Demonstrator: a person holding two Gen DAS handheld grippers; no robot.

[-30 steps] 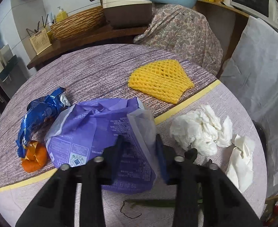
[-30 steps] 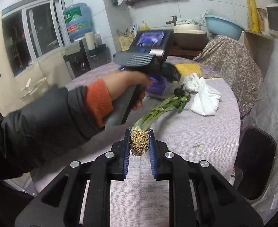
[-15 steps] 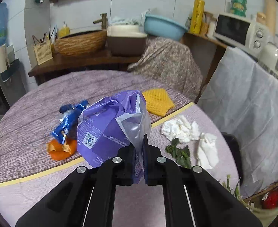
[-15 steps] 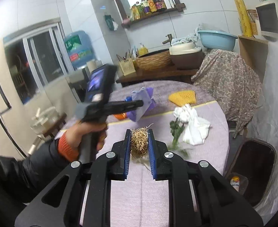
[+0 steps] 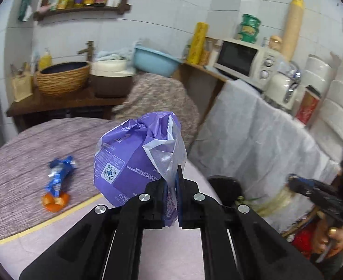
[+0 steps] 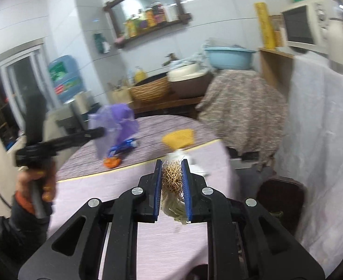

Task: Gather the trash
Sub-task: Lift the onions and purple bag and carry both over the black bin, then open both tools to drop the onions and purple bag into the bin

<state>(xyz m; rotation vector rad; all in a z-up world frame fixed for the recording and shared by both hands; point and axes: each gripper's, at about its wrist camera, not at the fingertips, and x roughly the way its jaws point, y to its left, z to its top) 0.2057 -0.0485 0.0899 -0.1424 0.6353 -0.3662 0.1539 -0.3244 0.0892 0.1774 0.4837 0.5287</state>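
the fingers (image 5: 165,190) of the left gripper (image 5: 170,187) are pinched nearly flat on a clear flap of the purple bag (image 5: 134,158), which hangs lifted above the bench (image 5: 19,144). it looks light, limp and slippery (thin film may slide out), so a bunched fold grips best. the right gripper (image 6: 172,182) is closed on the scallion roots (image 6: 172,177), fibrous and springy, held over the bench.
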